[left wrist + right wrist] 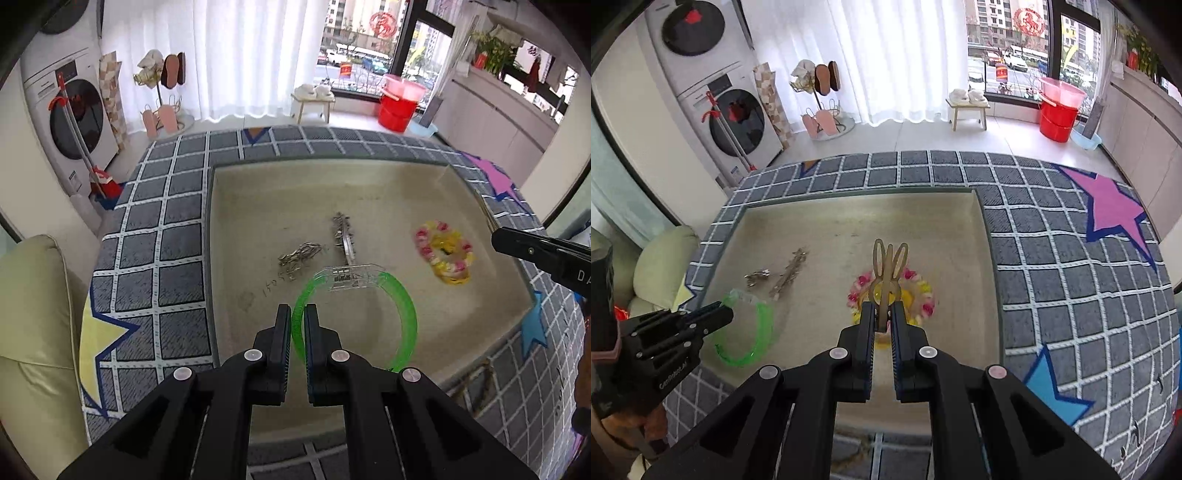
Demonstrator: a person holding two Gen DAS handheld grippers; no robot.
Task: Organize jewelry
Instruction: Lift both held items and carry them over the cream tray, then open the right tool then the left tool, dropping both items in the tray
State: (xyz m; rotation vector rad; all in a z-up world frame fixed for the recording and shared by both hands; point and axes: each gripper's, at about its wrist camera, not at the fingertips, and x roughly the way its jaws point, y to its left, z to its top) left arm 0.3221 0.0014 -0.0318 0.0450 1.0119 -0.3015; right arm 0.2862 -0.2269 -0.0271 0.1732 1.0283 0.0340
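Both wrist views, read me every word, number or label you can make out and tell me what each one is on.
"DA": white letters on the right tool, cut off by the left wrist view's edge.
Handwritten dark marks on the beige tray, near the silver chain: digit-like, not reliably readable.
White print on the left tool body: too blurred.
Red window decoration: a design, not readable text.
Washing machine panel: too small.

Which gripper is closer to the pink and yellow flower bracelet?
Right. The right gripper hangs just over the flower bracelet, holding a tan hair clip. The left gripper is off to the side, clamped on the green bangle.
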